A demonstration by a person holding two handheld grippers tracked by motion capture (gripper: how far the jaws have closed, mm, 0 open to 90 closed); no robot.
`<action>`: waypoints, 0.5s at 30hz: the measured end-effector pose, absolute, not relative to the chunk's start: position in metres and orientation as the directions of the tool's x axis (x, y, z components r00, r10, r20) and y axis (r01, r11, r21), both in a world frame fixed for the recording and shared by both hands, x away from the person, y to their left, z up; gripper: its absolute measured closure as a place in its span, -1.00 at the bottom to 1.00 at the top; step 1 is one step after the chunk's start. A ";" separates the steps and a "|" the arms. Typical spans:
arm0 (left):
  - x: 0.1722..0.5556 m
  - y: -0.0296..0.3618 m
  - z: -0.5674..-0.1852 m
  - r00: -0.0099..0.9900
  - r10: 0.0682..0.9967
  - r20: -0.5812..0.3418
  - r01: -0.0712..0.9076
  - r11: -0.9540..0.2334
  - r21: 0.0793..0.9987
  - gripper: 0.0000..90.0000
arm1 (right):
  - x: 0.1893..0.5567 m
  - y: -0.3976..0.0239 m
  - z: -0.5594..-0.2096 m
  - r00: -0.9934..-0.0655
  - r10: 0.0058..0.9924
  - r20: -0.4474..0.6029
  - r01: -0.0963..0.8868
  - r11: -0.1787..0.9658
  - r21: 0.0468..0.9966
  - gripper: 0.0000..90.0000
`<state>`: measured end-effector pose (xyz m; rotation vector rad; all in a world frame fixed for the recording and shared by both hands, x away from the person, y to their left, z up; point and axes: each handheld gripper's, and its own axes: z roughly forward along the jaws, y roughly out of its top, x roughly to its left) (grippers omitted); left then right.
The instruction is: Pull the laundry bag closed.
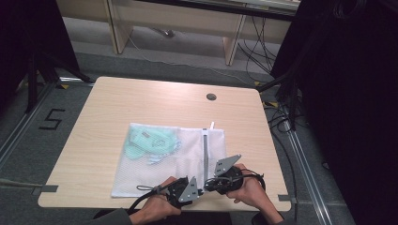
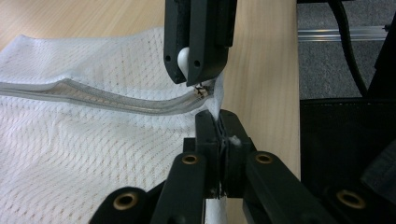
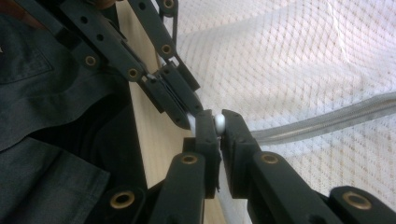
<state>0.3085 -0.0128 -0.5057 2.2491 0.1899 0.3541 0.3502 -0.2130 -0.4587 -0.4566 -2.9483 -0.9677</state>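
Mesh bag (image 1: 162,161) near the table's (image 1: 117,98) front edge, pale green cloth (image 1: 152,143) inside.
Left gripper (image 2: 218,122) pinched the bag's edge; right gripper (image 3: 218,122) clamped the white zipper pull (image 3: 218,122). Grey floor beyond.

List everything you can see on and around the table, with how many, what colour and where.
mesh laundry bag: one, white, flat on the table's near half
zipper: one, grey, running along the bag's right part toward the near edge
zipper pull: one, white, at the zipper's near end, between the right gripper's jaws
garment: one, pale green, inside the bag at its far left
table: one, light wood, centre of the high view
cable hole: one, grey, far right of the tabletop
floor marking 5: one, black, floor left of the table
left gripper: one, black, shut on the bag's fabric beside the zipper end
right gripper: one, black, shut on the zipper pull
hands: two, at the near table edge
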 end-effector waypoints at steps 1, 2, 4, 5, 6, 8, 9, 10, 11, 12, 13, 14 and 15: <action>0.309 -0.013 -0.506 0.949 0.252 0.190 0.018 -0.644 0.765 0.95 | 0.349 -0.213 -0.459 -0.949 0.291 0.122 0.307 0.761 0.571 0.92; 0.309 -0.013 -0.506 0.948 0.256 0.189 0.020 -0.642 0.767 0.95 | 0.351 -0.214 -0.459 -0.950 0.292 0.114 0.303 0.761 0.573 0.92; 0.309 -0.012 -0.506 0.949 0.252 0.189 0.020 -0.648 0.762 0.96 | 0.352 -0.213 -0.461 -0.947 0.294 0.131 0.315 0.766 0.561 0.92; 0.309 -0.012 -0.506 0.949 0.252 0.189 0.020 -0.648 0.762 0.96 | 0.354 -0.213 -0.463 -0.948 0.289 0.136 0.314 0.764 0.564 0.92; 0.308 -0.012 -0.506 0.952 0.253 0.175 0.032 -0.647 0.762 0.96 | 0.354 -0.211 -0.464 -0.945 0.296 0.139 0.322 0.766 0.556 0.92; 0.309 -0.012 -0.506 0.952 0.254 0.172 0.032 -0.641 0.766 0.97 | 0.355 -0.210 -0.465 -0.943 0.301 0.142 0.328 0.768 0.551 0.92; 0.309 -0.012 -0.506 0.952 0.254 0.172 0.032 -0.641 0.766 0.97 | 0.355 -0.210 -0.465 -0.943 0.301 0.142 0.328 0.768 0.551 0.92; 0.309 -0.012 -0.505 0.952 0.248 0.178 0.024 -0.643 0.766 0.97 | 0.359 -0.210 -0.465 -0.942 0.310 0.130 0.330 0.776 0.538 0.92; 0.309 -0.012 -0.505 0.954 0.258 0.154 0.047 -0.634 0.772 0.97 | 0.360 -0.210 -0.467 -0.940 0.315 0.134 0.336 0.776 0.533 0.92; 0.309 -0.012 -0.505 0.954 0.258 0.154 0.047 -0.634 0.772 0.97 | 0.360 -0.210 -0.467 -0.940 0.315 0.134 0.336 0.776 0.533 0.92; 0.308 -0.012 -0.505 0.954 0.254 0.157 0.042 -0.635 0.771 0.97 | 0.362 -0.210 -0.469 -0.936 0.324 0.140 0.348 0.778 0.523 0.92; 0.308 -0.012 -0.505 0.955 0.252 0.158 0.041 -0.638 0.769 0.97 | 0.363 -0.210 -0.469 -0.937 0.321 0.140 0.345 0.780 0.522 0.92; 0.308 -0.012 -0.505 0.955 0.252 0.158 0.041 -0.638 0.769 0.97 | 0.364 -0.210 -0.469 -0.936 0.322 0.141 0.347 0.778 0.525 0.92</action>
